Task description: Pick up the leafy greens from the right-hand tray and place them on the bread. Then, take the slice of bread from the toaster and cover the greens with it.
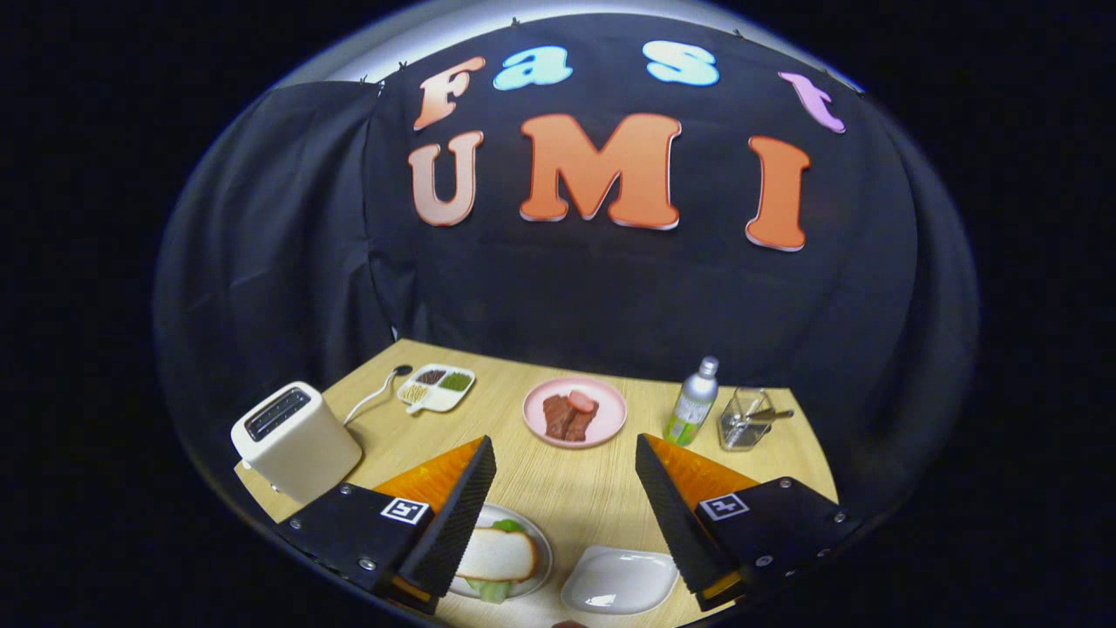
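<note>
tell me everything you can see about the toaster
The toaster is a cream, boxy two-slot model with rounded corners and a smooth, plastic-looking shell. It stands upright on the wooden table, beyond the gripper's open left finger, which holds nothing. Both dark slots on top look empty. A pale cord runs from its side toward the divided dish. Nothing else touches it.

Light wood table (575, 488); black cloth wall (610, 296) behind.

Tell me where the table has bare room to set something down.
Bare wood lies between the open gripper fingers, from the pink plate to the white tray, and between toaster and divided dish. Crowded around bottle and clear container.
</note>
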### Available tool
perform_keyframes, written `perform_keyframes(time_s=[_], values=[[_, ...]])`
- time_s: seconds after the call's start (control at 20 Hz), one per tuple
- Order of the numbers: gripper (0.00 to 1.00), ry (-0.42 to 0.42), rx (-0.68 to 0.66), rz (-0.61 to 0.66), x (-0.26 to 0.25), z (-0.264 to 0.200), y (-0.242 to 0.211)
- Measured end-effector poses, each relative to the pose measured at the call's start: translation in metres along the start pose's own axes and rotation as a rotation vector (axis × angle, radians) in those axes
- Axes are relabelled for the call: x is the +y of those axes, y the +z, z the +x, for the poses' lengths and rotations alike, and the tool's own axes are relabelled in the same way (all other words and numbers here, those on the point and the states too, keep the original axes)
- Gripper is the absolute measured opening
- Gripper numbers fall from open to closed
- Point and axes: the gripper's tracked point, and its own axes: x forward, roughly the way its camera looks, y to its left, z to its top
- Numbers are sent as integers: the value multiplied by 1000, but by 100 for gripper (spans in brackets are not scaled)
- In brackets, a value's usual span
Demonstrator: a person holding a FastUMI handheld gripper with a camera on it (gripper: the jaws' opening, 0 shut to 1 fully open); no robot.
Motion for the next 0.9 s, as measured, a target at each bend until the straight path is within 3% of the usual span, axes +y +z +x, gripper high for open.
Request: perform_keyframes(time_s=[0.55, 0.9], values=[[98, -152, -402, -4, -26, -71, 146], [98, -243, -514, -20, -39, -96, 172]])
